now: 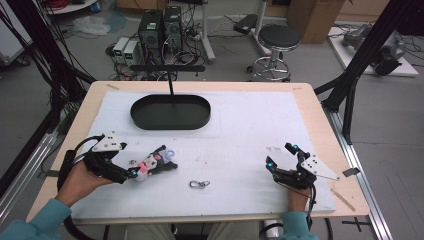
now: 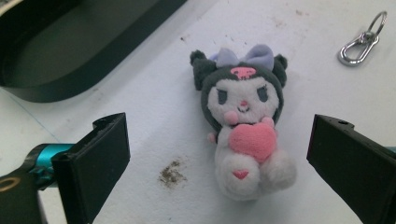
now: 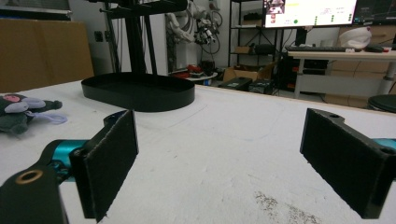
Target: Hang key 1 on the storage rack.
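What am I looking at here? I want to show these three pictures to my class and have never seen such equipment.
A person sits at a table covered with a white mat and holds a hand tool in each hand: the left gripper and the right gripper. Each has two black fingers that open and close.

The high view looks down from above the person. The other two pictures come from small cameras riding on each tool, looking out between its fingers.

On the mat lie a plush toy, a metal clip and a black oval tray.

Nothing is held. Both tools are open; the left one has the toy between its open fingers.
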Motion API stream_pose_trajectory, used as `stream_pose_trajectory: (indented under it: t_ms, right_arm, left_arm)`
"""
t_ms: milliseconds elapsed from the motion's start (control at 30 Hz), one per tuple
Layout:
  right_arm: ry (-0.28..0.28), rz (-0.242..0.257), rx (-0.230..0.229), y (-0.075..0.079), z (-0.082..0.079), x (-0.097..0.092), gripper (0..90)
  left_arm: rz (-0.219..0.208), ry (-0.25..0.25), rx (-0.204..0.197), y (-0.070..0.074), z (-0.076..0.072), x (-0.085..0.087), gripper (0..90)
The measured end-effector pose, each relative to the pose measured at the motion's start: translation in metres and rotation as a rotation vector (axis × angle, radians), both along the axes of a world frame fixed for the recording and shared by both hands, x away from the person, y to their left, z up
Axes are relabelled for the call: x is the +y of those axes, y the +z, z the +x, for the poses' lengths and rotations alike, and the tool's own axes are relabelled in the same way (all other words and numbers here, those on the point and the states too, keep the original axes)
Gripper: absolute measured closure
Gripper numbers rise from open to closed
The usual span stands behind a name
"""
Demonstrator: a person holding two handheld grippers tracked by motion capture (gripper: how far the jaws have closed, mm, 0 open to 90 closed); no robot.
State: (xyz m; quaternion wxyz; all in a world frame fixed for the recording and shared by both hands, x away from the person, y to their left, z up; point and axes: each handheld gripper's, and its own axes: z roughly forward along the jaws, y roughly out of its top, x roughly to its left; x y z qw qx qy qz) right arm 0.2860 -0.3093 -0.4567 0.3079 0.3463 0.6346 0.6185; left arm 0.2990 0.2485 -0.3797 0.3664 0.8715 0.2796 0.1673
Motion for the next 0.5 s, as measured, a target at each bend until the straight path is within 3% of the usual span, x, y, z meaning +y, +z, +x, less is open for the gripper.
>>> stream_pose_trajectory:
  t_ms: [233,500]
  right_arm:
    - [0.000,0.001,-0.001,0.000,0.000,0.000,10.7]
    - [0.001,0.000,-0.005,0.000,0.000,0.000,10.7]
  left_arm:
    - [0.040,-0.009,0.049,-0.009,0.002,-0.012,6.4]
    - [0.056,-0.025,0.104,-0.016,0.005,-0.018,6.4]
